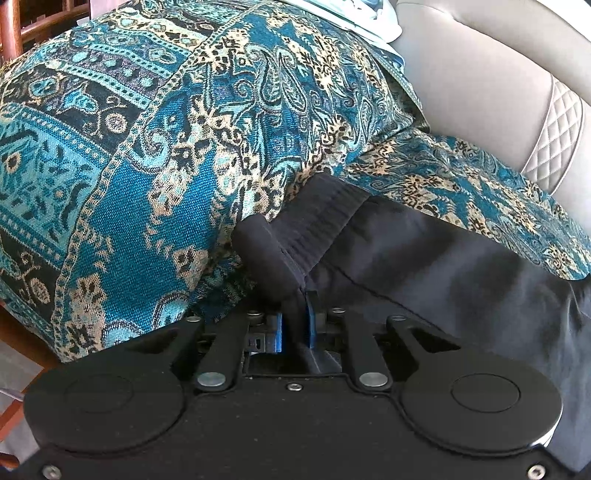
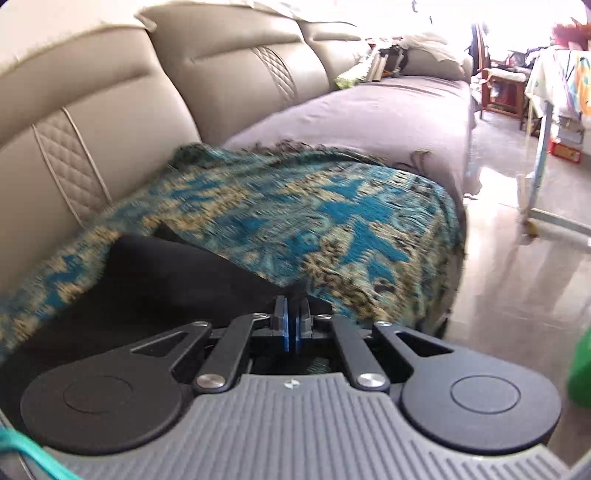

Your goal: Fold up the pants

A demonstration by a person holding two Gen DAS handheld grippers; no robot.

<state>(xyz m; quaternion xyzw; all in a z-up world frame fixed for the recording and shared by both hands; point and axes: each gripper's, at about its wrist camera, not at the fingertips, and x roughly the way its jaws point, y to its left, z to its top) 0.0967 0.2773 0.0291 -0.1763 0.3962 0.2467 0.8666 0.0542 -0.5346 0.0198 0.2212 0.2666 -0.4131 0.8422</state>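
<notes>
Dark navy pants [image 1: 424, 254] lie on a teal and tan patterned throw [image 1: 177, 147] that covers the sofa seat. My left gripper [image 1: 295, 295] is shut on the pants' elastic waistband [image 1: 310, 225], which bunches up between the blue pads. In the right wrist view the pants [image 2: 177, 269] show as a dark sheet to the left. My right gripper [image 2: 291, 306] is shut on the pants' edge, over the throw [image 2: 295, 214]. This view is motion-blurred.
The beige leather sofa back [image 2: 110, 110] runs behind the throw. A grey cover [image 2: 369, 107] lies on the further seats with clutter [image 2: 376, 62] at the far end. Glossy floor [image 2: 517, 277] and a table's metal leg [image 2: 539, 155] stand to the right. A wooden chair [image 1: 14, 33] is at left.
</notes>
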